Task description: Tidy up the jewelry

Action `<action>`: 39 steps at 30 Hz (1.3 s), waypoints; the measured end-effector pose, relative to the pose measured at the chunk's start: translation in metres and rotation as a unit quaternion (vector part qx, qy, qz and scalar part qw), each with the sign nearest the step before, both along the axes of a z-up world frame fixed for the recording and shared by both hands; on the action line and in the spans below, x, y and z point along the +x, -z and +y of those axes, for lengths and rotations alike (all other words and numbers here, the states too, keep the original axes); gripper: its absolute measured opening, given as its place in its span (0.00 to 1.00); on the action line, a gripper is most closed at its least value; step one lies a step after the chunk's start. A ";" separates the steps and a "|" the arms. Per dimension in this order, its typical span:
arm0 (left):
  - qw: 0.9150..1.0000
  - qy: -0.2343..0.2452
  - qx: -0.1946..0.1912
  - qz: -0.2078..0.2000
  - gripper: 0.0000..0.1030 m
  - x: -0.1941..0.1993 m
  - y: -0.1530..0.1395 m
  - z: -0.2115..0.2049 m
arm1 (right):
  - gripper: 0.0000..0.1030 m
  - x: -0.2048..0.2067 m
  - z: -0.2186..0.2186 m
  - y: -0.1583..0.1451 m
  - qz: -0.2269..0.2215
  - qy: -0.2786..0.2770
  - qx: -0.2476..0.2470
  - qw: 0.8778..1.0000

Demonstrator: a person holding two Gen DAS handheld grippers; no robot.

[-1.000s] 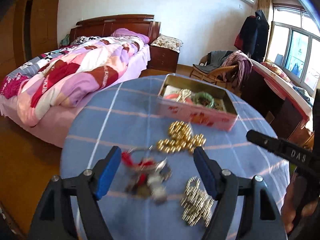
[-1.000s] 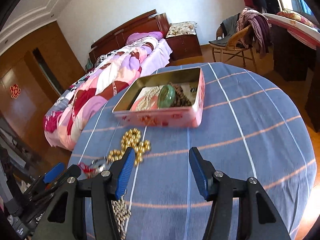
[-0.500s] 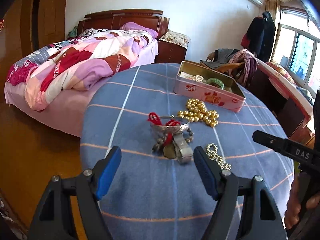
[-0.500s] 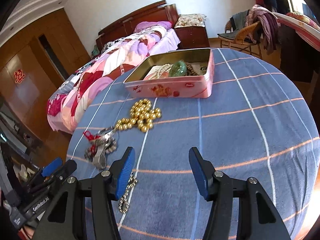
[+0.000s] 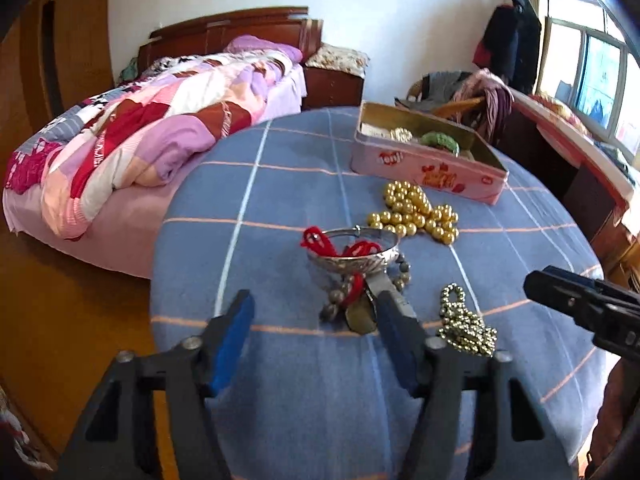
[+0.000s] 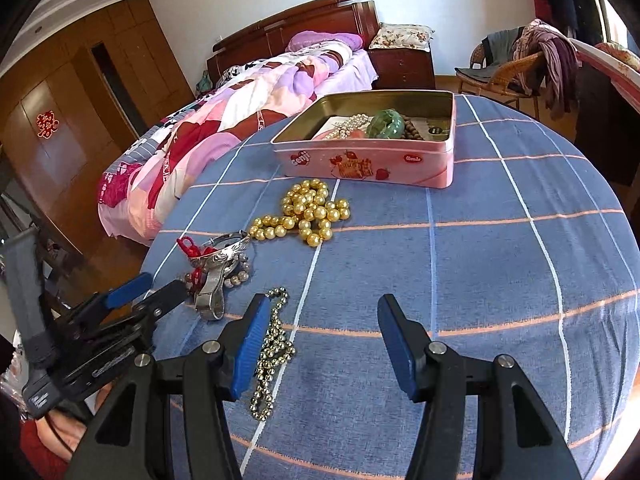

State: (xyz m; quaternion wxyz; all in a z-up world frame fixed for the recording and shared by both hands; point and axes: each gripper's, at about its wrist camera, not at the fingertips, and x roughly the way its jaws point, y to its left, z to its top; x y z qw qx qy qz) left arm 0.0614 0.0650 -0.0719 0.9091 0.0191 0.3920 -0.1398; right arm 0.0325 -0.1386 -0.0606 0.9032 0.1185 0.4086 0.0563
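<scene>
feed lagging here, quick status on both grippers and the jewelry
Left gripper open, empty, facing silver bangle with red cord. Right gripper open, empty, beside small gold bead chain. Large gold bead necklace lies before the pink tin; nothing blocking.

Bare desk (image 6: 500,280) lies open right of the gold bead necklace (image 6: 308,212); left, the silver bangle cluster (image 6: 218,268) and small bead chain (image 6: 272,344) crowd the near edge.

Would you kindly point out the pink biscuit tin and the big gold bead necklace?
Pink biscuit tin (image 6: 360,164): right wrist view, front wall.
Big gold bead necklace (image 6: 308,212): right wrist view, middle of the heap.
</scene>
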 end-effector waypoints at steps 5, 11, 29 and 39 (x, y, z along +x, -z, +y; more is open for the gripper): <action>0.999 0.017 -0.003 0.031 0.27 0.014 0.014 -0.007 | 0.55 0.002 -0.001 0.000 0.003 0.006 0.000 1.000; 0.998 0.040 -0.036 0.033 0.08 0.009 0.008 -0.007 | 0.55 0.001 -0.001 -0.002 0.002 0.006 0.000 1.000; 0.989 0.083 -0.123 -0.020 0.08 -0.026 -0.051 0.014 | 0.55 -0.004 0.000 -0.006 -0.003 0.000 0.001 1.000; 0.989 0.088 -0.120 -0.012 0.08 -0.023 -0.043 0.002 | 0.55 -0.006 0.019 -0.005 -0.001 -0.058 0.017 0.998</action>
